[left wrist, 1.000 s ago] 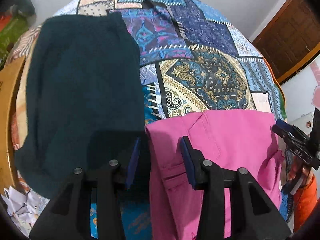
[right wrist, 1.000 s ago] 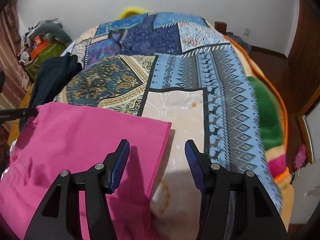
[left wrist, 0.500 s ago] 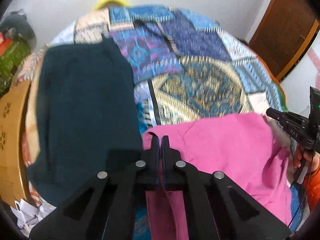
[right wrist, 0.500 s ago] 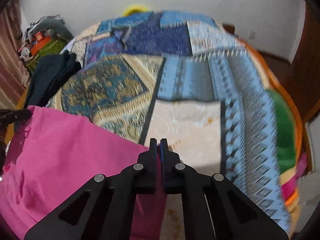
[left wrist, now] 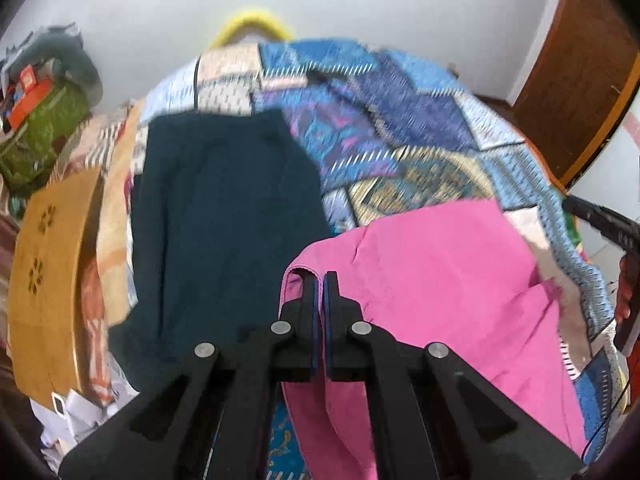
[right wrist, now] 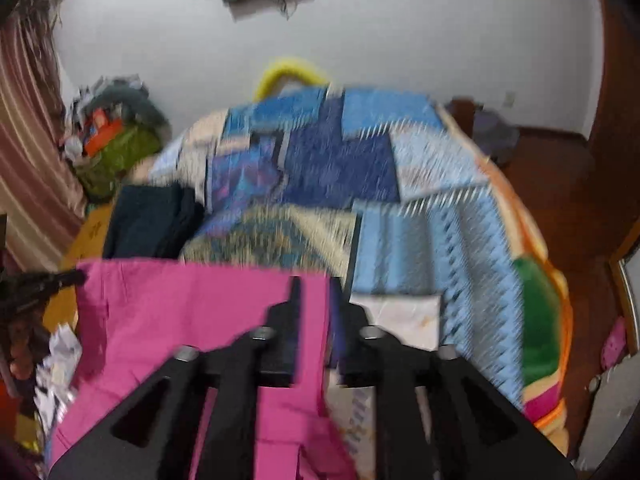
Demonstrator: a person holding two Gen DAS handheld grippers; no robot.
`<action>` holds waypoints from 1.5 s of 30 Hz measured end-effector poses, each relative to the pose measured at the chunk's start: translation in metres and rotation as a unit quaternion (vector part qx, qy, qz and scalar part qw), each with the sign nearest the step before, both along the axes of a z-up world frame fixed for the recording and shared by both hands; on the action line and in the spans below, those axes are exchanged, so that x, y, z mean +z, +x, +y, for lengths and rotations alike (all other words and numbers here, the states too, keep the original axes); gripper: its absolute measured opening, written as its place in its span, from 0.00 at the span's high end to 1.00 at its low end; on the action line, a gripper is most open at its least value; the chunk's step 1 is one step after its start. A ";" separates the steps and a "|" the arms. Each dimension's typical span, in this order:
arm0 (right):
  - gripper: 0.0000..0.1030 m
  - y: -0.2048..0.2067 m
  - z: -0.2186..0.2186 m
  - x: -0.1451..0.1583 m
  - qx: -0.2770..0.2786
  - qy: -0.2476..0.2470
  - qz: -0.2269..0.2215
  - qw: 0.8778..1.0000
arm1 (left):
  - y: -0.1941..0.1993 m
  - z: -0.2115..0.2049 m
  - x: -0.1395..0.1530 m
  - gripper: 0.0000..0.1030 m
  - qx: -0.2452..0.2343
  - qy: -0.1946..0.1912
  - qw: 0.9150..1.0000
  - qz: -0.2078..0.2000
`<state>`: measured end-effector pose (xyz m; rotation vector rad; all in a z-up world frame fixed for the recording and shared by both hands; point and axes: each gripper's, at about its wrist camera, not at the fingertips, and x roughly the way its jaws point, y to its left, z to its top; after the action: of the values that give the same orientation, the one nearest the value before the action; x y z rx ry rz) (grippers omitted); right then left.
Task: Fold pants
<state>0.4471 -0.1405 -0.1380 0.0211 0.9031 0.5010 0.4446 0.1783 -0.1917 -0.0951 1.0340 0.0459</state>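
Observation:
Pink pants (left wrist: 440, 280) lie on a patchwork bedspread (left wrist: 400, 140), their near end raised. My left gripper (left wrist: 320, 280) is shut on the pants' left corner, which folds over its fingertips. In the right wrist view the pants (right wrist: 192, 312) hang from my right gripper (right wrist: 316, 292), which is shut on their right corner; this view is blurred. The right gripper also shows at the left wrist view's right edge (left wrist: 600, 220).
A folded dark teal garment (left wrist: 224, 232) lies left of the pants, also seen in the right wrist view (right wrist: 152, 220). A wooden bed frame (left wrist: 48, 280) and scattered papers (left wrist: 80, 412) are at left. Clutter (right wrist: 116, 144) sits by the wall. A wooden door (left wrist: 580, 80) is right.
Both grippers closed on the near corners of the pink pants and lifted them up and forward; the views tilted up toward the wall.

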 end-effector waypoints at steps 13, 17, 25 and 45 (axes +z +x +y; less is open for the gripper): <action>0.61 0.046 0.042 -0.076 0.031 -0.041 0.066 0.996 | 0.015 0.022 -0.050 0.98 0.013 -0.030 0.999 0.040; 0.62 0.057 0.053 -0.092 0.032 -0.036 0.086 0.995 | 0.017 0.023 -0.053 0.98 0.012 -0.035 0.999 0.037; 0.95 0.054 0.070 -0.097 0.058 -0.036 0.078 0.995 | 0.015 0.015 -0.047 0.98 -0.003 0.001 1.000 0.012; 0.95 -0.039 0.024 0.074 0.045 0.030 -0.091 0.994 | -0.051 -0.010 0.068 0.98 -0.017 0.002 0.996 -0.093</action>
<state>0.4079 -0.1167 -0.0638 -0.0112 0.7124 0.6039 0.3939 0.1686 -0.1232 -0.0765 0.8501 0.0078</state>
